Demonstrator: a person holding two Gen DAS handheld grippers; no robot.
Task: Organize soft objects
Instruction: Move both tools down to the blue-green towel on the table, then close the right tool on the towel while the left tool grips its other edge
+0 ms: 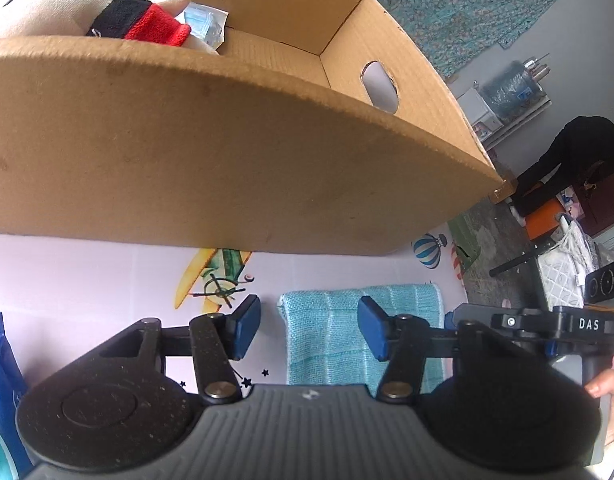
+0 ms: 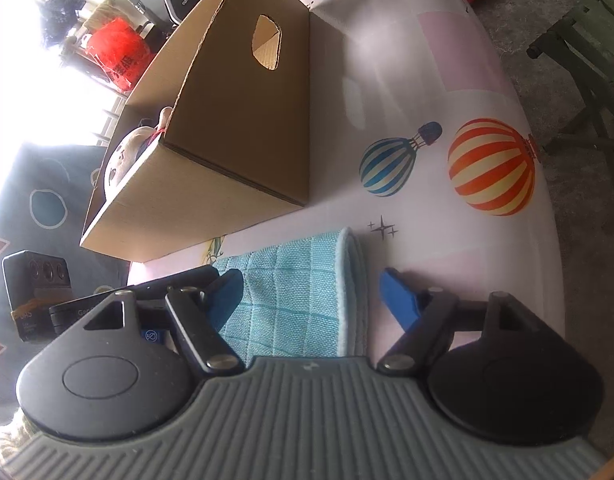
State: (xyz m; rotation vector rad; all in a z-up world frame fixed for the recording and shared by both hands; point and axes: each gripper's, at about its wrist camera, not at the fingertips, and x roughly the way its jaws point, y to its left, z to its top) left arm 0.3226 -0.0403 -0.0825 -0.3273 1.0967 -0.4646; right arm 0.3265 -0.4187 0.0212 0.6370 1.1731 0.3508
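The pink mat [image 2: 447,248] with the hot-air balloon prints carries everything here. Biggest thing on it is the open cardboard box [image 1: 211,152], sitting back from the mat's near edge, its hand-hole end wall facing the balloon side. Inside the box at one end you've got a cream plush toy [image 1: 47,0] with a black-and-red band on it, plus a clear pack of something pale blue [image 1: 205,24] tucked just beside it.

In front of the box, near the mat's edge closest to you, lies the teal towel [image 2: 303,304] — folded, flat, close to the box's front wall, but I can't tell if it touches.

Your left gripper [image 1: 309,330] hovers over the towel with its blue pads spread wide, nothing between them. Your right gripper [image 2: 311,300] is the same deal — jaws apart, straddling the towel's hemmed edge, not pinching it. A blue packet [image 1: 1,380] pokes in at the far left of the left view.
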